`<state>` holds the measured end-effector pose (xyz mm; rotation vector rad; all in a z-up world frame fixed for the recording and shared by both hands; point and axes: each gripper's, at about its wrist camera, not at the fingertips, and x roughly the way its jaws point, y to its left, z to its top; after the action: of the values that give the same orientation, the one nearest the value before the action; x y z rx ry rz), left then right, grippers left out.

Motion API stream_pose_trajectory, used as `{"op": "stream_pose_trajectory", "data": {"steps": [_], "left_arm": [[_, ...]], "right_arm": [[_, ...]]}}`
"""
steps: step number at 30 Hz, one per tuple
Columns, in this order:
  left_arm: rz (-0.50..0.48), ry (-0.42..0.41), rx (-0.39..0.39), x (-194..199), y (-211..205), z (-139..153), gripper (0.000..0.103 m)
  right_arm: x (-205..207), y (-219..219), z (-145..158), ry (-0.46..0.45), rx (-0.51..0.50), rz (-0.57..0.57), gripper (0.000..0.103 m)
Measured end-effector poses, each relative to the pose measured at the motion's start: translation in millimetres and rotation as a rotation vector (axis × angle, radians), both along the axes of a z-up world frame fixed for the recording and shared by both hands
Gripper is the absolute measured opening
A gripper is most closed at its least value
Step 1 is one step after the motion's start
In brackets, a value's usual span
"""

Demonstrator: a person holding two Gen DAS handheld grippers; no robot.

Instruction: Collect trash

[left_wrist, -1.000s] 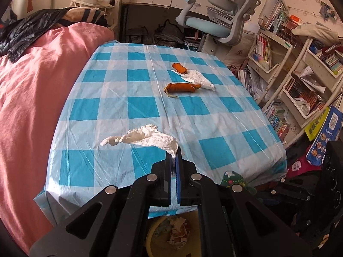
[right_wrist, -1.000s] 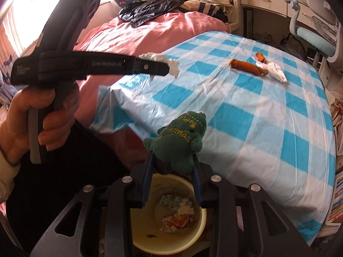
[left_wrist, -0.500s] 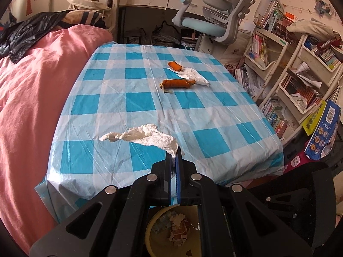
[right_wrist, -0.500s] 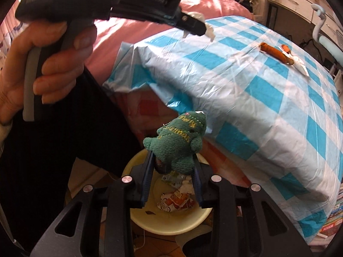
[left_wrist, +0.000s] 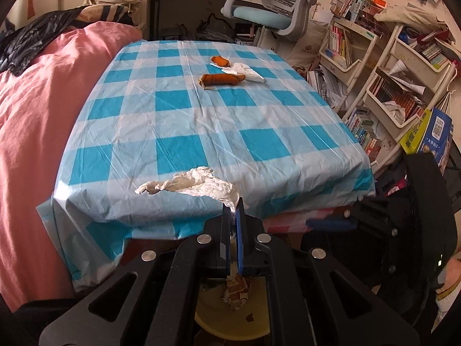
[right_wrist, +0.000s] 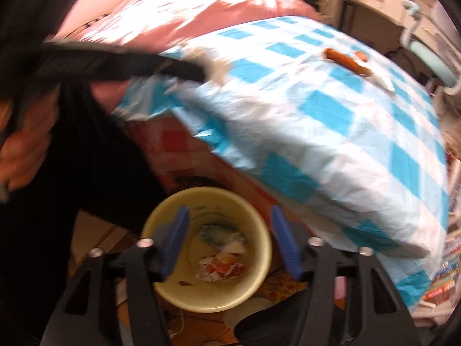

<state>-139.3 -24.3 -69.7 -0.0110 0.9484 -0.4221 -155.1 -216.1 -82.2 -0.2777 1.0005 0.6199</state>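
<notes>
A: Left wrist view. Left gripper (left_wrist: 233,210) has its jaws pressed together on a corner of the tissue (left_wrist: 193,184); the rest of the tissue hangs free in front of the near edge of the table (left_wrist: 178,121). The bin (left_wrist: 230,317) sits below, mostly hidden by the gripper body.

B: What's on the table?

A: At the far end, two orange pieces (left_wrist: 222,79) with a second white tissue (left_wrist: 245,70) touching them. A pink bed (left_wrist: 34,115) is to the left, a chair (left_wrist: 273,8) behind, shelves (left_wrist: 403,66) to the right. The right gripper body shows only as a dark mass at the right edge.

B: Right wrist view?

A: Blurred. Right gripper (right_wrist: 229,245) has its jaws wide apart and holds nothing, directly above the bin (right_wrist: 259,282). This view shows the inside of the bin: crumpled paper scraps (right_wrist: 219,268) and something greenish (right_wrist: 213,235), too smeared to name. The left gripper (right_wrist: 198,73) crosses the upper left with tissue (right_wrist: 216,67) at its tip, above the table corner. Part of the table edge is blocked by that arm.
</notes>
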Motion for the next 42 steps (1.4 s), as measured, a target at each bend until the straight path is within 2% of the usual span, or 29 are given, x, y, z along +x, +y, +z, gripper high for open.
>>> {"op": "stream_pose_trajectory", "data": {"steps": [1,5,6,8,10,12,13,16,21,25,33,42], "left_arm": [[-0.004,0.011,0.001,-5.1,-1.1,-1.7,0.004],[-0.040,0.099,-0.010,-17.4,-4.5,-13.9,0.004],[-0.061,0.130,-0.006,-19.3,-7.4,-18.8,0.009],[-0.085,0.135,0.031,-23.7,-15.0,-23.3,0.022],[-0.088,0.086,0.070,-29.6,-20.2,-19.6,0.049],[-0.070,0.038,0.077,-32.7,-18.9,-13.8,0.063],[-0.053,0.023,0.079,-31.9,-16.6,-11.4,0.069],[0.037,-0.005,0.066,-25.9,-3.6,-7.0,0.077],[0.183,-0.026,0.015,-15.3,20.4,-1.6,0.082],[0.238,-0.049,-0.003,-12.0,30.7,1.0,0.084],[0.288,-0.075,-0.005,-11.2,38.6,2.9,0.086],[0.292,-0.077,-0.006,-11.2,39.9,2.7,0.087]], "right_arm": [[1.5,-3.3,1.0,-0.016,-0.006,-0.029,0.072],[15.2,-23.8,5.3,-0.041,-0.002,-0.165,0.075],[18.3,-29.3,7.4,-0.050,0.002,-0.203,0.078],[22.4,-37.7,10.2,-0.068,0.013,-0.262,0.081],[24.8,-45.7,13.3,-0.079,0.035,-0.309,0.083],[25.8,-50.1,14.3,-0.084,0.048,-0.334,0.083],[26.3,-51.4,14.8,-0.087,0.052,-0.343,0.083],[27.6,-57.2,15.1,-0.095,0.055,-0.361,0.084],[25.1,-58.4,17.1,-0.109,0.049,-0.362,0.086],[23.5,-53.9,17.2,-0.127,0.036,-0.342,0.086],[17.9,-47.2,17.5,-0.154,0.011,-0.301,0.086],[15.1,-40.8,16.8,-0.161,0.000,-0.279,0.086]]}}
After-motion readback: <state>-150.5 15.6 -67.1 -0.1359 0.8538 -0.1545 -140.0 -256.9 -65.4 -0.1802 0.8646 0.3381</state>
